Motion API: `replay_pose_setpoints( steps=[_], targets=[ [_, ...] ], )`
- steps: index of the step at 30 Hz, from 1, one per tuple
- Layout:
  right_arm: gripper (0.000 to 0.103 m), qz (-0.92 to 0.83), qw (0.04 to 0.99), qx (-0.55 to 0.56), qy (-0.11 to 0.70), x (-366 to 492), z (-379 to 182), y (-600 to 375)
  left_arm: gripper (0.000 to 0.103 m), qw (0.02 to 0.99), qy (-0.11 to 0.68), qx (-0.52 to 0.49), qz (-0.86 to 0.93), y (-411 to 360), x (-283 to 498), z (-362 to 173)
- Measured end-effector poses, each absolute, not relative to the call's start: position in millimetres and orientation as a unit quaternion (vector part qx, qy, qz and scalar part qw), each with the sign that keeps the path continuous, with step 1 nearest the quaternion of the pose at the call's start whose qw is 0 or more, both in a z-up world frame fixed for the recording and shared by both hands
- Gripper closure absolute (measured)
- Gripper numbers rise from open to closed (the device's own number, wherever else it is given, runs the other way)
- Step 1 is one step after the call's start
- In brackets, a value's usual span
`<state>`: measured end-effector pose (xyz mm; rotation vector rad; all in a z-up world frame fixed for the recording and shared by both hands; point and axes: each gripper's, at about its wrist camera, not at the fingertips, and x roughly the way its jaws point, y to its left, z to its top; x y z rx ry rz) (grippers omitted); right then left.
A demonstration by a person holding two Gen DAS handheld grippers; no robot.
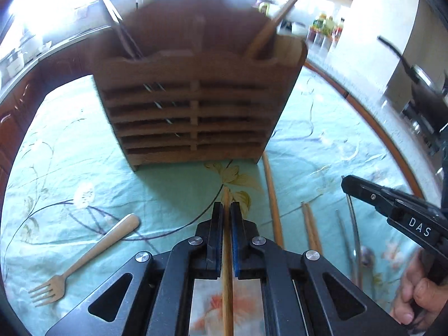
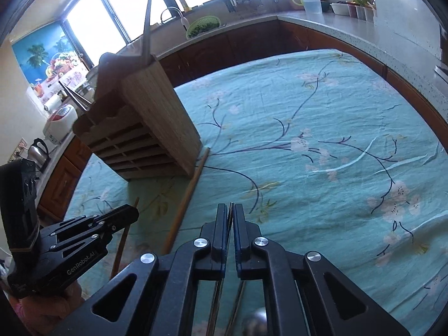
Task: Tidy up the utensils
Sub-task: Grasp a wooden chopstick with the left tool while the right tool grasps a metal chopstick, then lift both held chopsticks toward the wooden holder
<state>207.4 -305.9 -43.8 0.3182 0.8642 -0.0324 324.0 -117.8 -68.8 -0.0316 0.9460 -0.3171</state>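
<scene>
The left gripper [image 1: 227, 210] is clamped on a wooden chopstick [image 1: 226, 252]; the right gripper [image 2: 231, 212], marked "DAS", pinches a thin metal utensil [image 2: 230, 218]. "GenRobot.AI" reads on the left one. Beyond both stands the slatted wooden utensil holder [image 1: 193, 112].

place: home kitchen | evidence: sink faucet [image 2: 175, 14], countertop [image 2: 350, 25], rice cooker [image 2: 60, 121], kettle [image 2: 37, 151], floral tablecloth [image 2: 322, 140]
</scene>
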Motion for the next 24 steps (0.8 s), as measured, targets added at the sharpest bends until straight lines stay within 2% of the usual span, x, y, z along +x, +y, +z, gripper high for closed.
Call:
replay_pose_setpoints(
  steps=[16,24],
  targets=[
    [0.099,0.033,0.944,0.138,0.297,137,70,-279,0.100,0.916,0.331,-0.112,-0.198,-10,192,55],
    [0.100,0.036,0.955,0.129,0.264,126,97,-274,0.100,0.925,0.297,-0.127,-0.201,18,161,71]
  ],
)
